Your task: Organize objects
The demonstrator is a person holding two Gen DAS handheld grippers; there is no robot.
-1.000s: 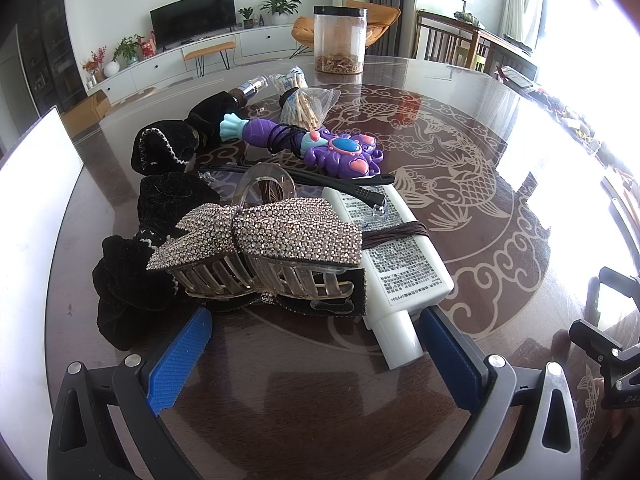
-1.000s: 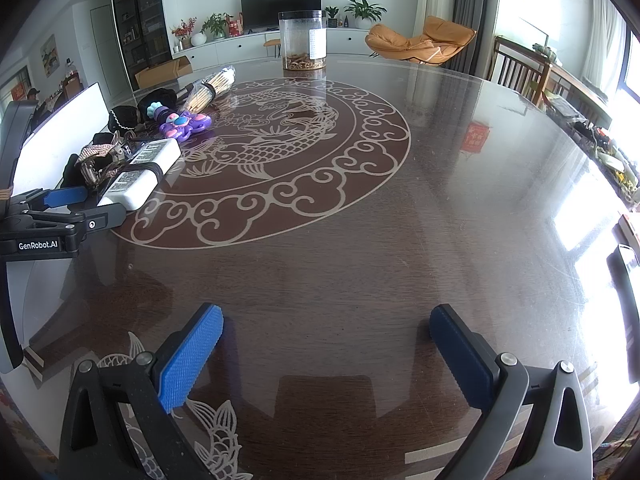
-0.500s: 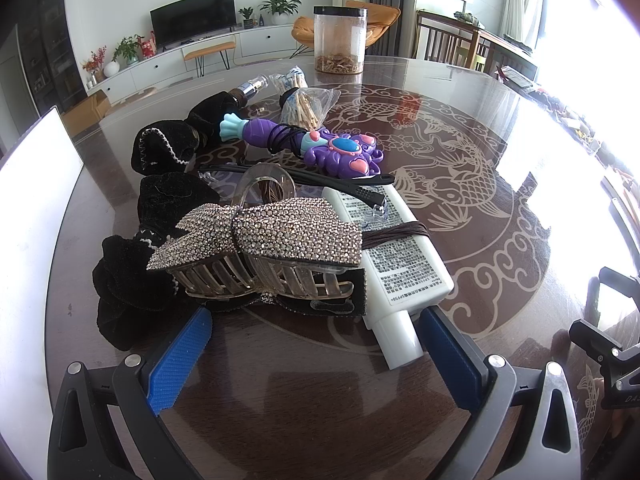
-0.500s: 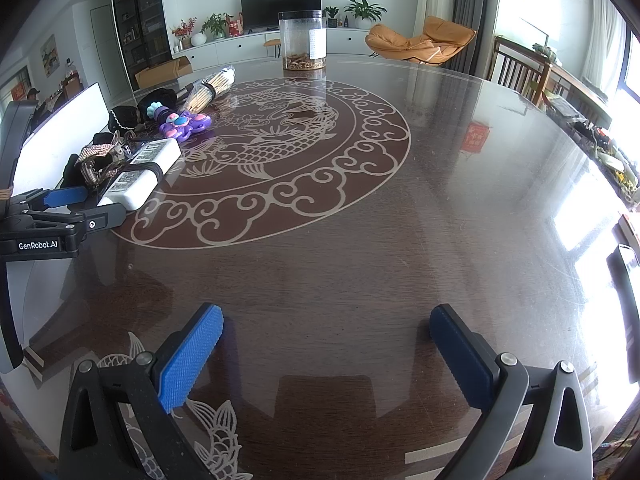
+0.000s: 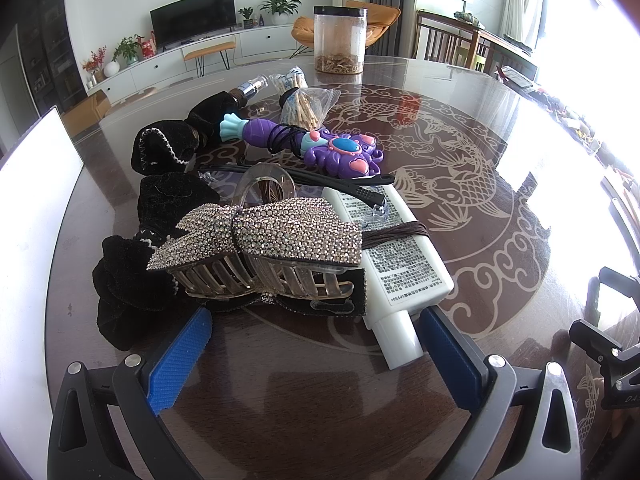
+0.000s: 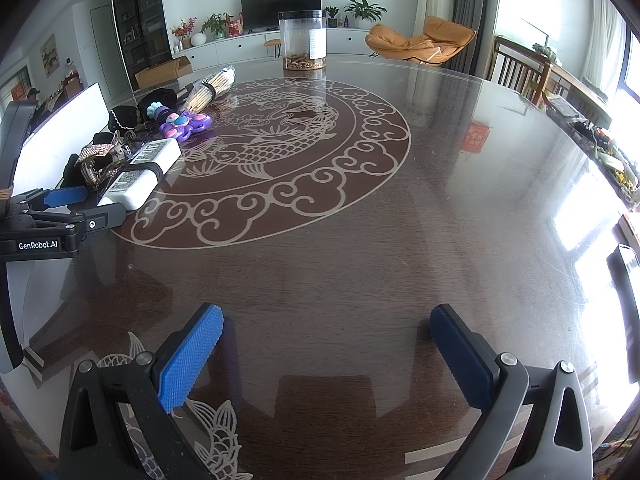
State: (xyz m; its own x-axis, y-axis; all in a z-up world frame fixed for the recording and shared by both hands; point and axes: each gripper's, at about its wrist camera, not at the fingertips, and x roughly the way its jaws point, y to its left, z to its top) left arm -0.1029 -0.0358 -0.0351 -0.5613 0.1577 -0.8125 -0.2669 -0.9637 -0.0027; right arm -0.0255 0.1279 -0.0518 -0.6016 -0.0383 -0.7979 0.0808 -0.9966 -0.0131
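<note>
at centre of the left wrist view, on the dark glossy table [image 5: 304, 392]: rhinestone bow hair claw [image 5: 260, 240], lying on its side atop black velvet scrunchies [image 5: 132, 280], touching the white tube [image 5: 396, 256] at its right. white tube lying flat, printed label up, cap toward the lower frame, brown hair ties [image 5: 394, 234] looped round its middle. behind, toward upper centre: black headband [image 5: 320, 179] across the tube's far end; purple toy [image 5: 320, 146] with pink and blue buttons, black elastics wound on its handle; clear bag of wooden sticks [image 5: 304, 106]; further black velvet piece [image 5: 168, 148]. at upper centre, well apart from the pile: clear plastic jar [image 5: 340, 40] with dark lid, brownish contents at the bottom. white board [image 5: 28, 232] along the left edge.

left gripper [image 5: 316, 344]: jaws spread wide, blue pads just short of the hair claw and tube cap, holding nothing.

right gripper [image 6: 326, 356], lower frame of the right wrist view: jaws spread wide, empty, over bare table with carp and cloud pattern [image 6: 280, 152]. same pile seen at middle left of that view, left gripper [image 6: 80, 206] beside it.
</note>
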